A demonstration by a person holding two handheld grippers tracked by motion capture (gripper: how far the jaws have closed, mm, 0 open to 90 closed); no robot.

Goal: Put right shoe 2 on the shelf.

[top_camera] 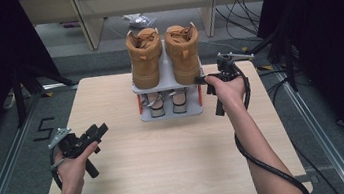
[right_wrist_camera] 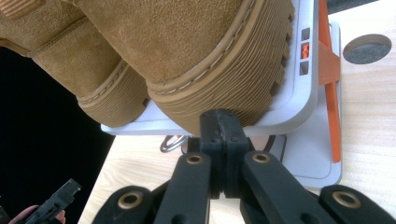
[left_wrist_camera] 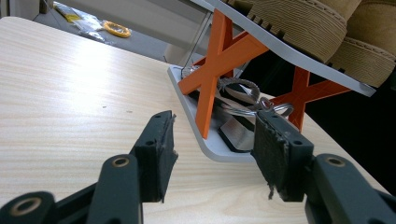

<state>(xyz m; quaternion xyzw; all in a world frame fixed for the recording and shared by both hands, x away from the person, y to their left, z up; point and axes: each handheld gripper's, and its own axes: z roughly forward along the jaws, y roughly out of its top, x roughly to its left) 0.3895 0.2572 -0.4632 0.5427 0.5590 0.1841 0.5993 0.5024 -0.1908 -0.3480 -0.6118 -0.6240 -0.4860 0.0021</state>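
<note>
Two tan suede boots (top_camera: 145,56) (top_camera: 184,52) stand side by side, heels toward me, on the top shelf of a small grey rack (top_camera: 168,80) with orange cross braces. A pair of strappy sandals (top_camera: 164,103) lies on its lower shelf. My right gripper (top_camera: 201,80) is shut with nothing between its pads, its tip against the sole of the right boot (right_wrist_camera: 205,70) at the shelf's front edge. My left gripper (top_camera: 98,131) rests low at the table's left, open and empty. In the left gripper view its pads (left_wrist_camera: 161,149) face the rack's orange brace (left_wrist_camera: 217,77).
The wooden table (top_camera: 169,168) has free room in front of the rack. A round hole (right_wrist_camera: 367,48) is in the tabletop near the rack. Black frames and cables stand on both sides, and pale furniture legs (top_camera: 87,22) are beyond the table.
</note>
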